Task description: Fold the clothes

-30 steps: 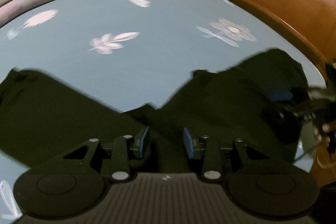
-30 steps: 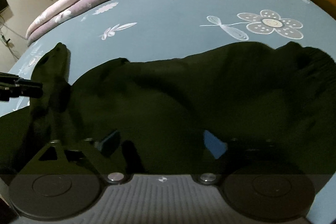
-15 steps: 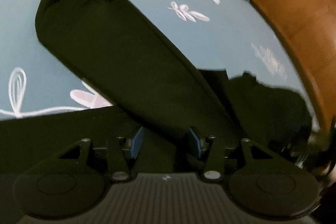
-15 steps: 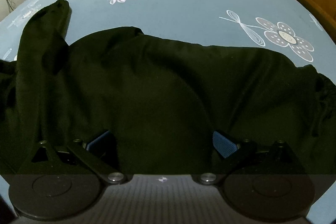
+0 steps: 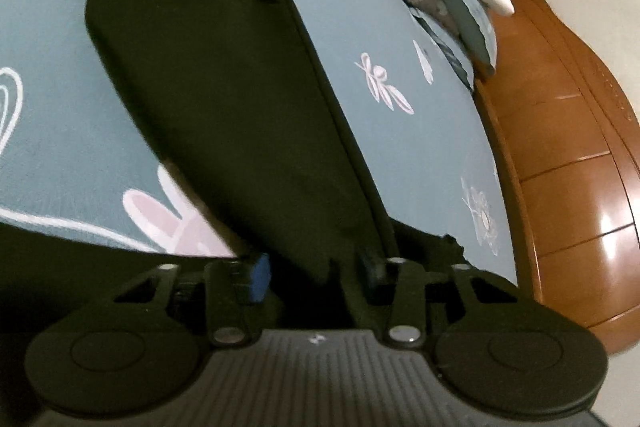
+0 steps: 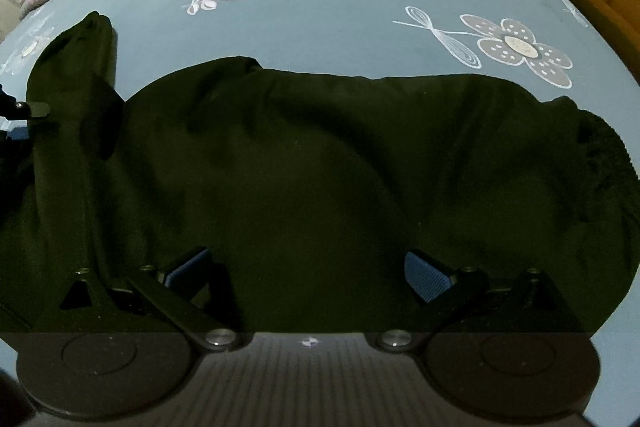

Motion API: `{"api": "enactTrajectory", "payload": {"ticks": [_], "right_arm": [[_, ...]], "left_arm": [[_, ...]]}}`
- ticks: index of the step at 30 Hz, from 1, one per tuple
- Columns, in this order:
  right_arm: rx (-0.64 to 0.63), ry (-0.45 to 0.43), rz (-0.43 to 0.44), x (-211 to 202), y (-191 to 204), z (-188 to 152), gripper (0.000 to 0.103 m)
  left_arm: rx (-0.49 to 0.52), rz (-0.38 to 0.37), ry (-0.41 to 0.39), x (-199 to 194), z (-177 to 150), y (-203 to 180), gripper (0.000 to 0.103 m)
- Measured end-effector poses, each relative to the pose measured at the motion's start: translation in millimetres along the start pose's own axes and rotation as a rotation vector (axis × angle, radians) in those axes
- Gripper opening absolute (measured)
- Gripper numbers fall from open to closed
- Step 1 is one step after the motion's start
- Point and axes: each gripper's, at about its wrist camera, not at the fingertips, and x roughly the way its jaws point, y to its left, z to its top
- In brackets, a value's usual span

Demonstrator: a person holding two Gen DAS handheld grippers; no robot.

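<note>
Left wrist view: left hand-held gripper [image 5: 314,269] pinches soft, matte black garment [image 5: 224,99]; right hand-held gripper [image 6: 308,267] spread wide.

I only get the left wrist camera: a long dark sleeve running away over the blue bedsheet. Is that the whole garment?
Observer: No. In the right wrist view the dark garment has a wide, wrinkled body spread across the bedsheet.
Operator: And the other gripper?
Observer: The right gripper is over that body with its jaws wide open, gripping nothing.
Operator: What's at the garment's other side?
Observer: A ribbed edge bunches up at its right side, near a big printed flower on the sheet.
</note>
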Motion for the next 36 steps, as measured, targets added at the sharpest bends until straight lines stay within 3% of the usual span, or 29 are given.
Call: {"api": "enactTrajectory", "payload": {"ticks": [3, 15, 30, 36], "right_arm": [[-0.006, -0.01, -0.003, -3, 1, 2, 0.103], [-0.044, -0.057, 0.026, -11, 1, 19, 0.103], [-0.124, -0.057, 0.109, 4, -2, 39, 0.103], [-0.117, -0.071, 0.137, 1, -11, 36, 0.103]], "left_arm": [[0.052, 0.041, -0.026, -5, -4, -8, 0.005], [0.299, 0.041, -0.193, -88, -24, -82, 0.001], [0.364, 0.348, -0.122, -101, -83, -73, 0.002], [0.36, 0.409, -0.081, -88, -88, -61, 0.002]]}}
